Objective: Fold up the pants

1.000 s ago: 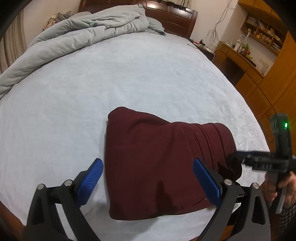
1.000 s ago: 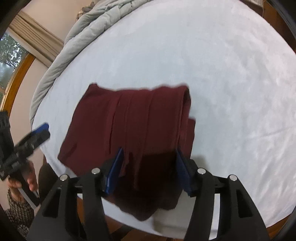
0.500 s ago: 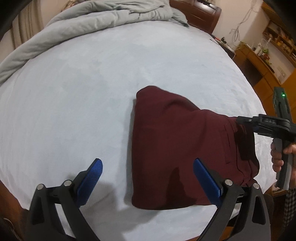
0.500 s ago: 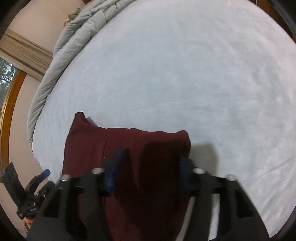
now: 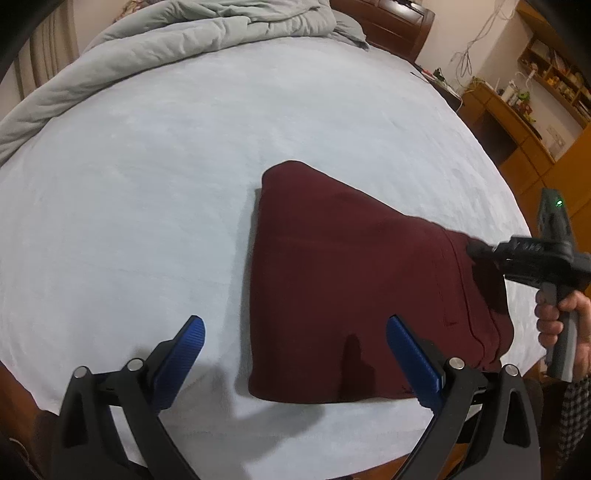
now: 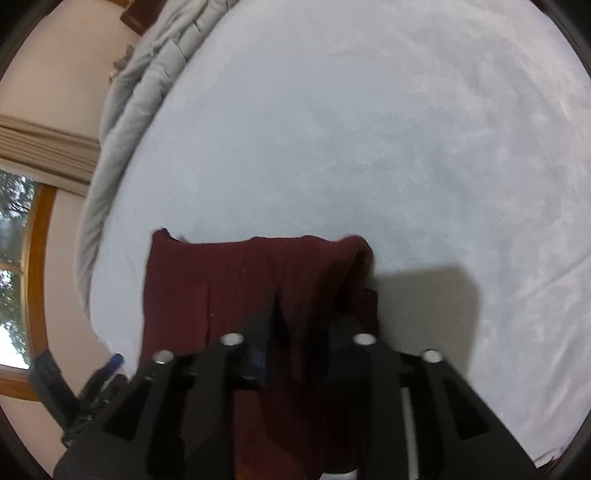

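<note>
The left gripper (image 5: 293, 350) hangs with jaws spread wide; the right gripper's (image 6: 299, 332) jaws have just been opening.

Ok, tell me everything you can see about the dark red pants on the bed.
The pants are dark maroon, of a soft, matte knit-looking fabric, folded into a compact, roughly rectangular bundle with stacked layers showing along one end. They lie near the front edge of the pale blue bed sheet, apart from the grey quilt. The right gripper has a raised fold of them between its fingers; the left gripper hangs open over their near corner, not gripping.
</note>
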`<state>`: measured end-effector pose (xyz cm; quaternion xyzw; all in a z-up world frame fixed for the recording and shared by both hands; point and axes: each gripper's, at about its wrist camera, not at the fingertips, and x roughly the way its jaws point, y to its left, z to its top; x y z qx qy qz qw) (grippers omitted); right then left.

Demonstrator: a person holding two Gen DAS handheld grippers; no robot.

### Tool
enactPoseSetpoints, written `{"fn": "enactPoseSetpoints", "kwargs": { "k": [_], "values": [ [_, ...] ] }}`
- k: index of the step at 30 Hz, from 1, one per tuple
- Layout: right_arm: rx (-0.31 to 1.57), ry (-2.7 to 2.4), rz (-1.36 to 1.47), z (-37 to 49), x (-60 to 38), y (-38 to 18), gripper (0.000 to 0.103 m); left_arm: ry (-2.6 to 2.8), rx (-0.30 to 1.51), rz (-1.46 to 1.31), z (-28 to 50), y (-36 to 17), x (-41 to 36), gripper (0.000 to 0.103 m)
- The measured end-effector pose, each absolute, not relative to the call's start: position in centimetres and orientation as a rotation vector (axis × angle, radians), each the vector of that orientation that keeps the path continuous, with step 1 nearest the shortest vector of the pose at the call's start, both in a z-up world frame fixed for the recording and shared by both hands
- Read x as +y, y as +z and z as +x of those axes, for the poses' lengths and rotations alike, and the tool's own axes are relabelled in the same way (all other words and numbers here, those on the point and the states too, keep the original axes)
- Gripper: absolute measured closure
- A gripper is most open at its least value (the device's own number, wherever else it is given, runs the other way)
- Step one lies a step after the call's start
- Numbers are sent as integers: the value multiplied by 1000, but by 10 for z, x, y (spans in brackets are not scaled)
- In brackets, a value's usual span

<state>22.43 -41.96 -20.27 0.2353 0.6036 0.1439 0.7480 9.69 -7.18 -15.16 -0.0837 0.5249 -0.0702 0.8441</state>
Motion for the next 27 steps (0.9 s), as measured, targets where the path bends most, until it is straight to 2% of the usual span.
{"fn": "enactPoseSetpoints", "kwargs": {
  "k": [1, 2, 9, 13, 14, 15, 16, 17, 23, 27],
  "values": [
    [1311, 321, 507, 219, -420, -198, 55, -148, 1109, -174, 96, -151, -72, 4],
    [1297, 331, 498, 211, -421, -192, 53, -148, 1111, -174, 96, -151, -72, 4],
    [1326, 403, 557, 147, -429, -186, 55, -169, 1122, -190, 95, -152, -78, 4],
    [1345, 449, 560, 125, -423, -187, 66, -181, 1131, -182, 90, -152, -88, 4],
    [1346, 437, 518, 123, -419, -187, 74, -183, 1129, -177, 89, -152, -90, 4],
    [1347, 433, 488, 123, -416, -187, 76, -185, 1128, -169, 88, -151, -93, 4],
    [1343, 437, 473, 122, -413, -185, 82, -186, 1128, -163, 87, -150, -94, 4],
    [1327, 454, 464, 122, -411, -179, 94, -186, 1127, -158, 87, -149, -94, 4],
    [1247, 582, 574, 118, -417, -135, 96, -179, 1117, -161, 84, -144, -92, 4],
    [1304, 546, 559, 111, -427, -150, 96, -184, 1113, -159, 84, -144, -94, 4]
  ]
}}
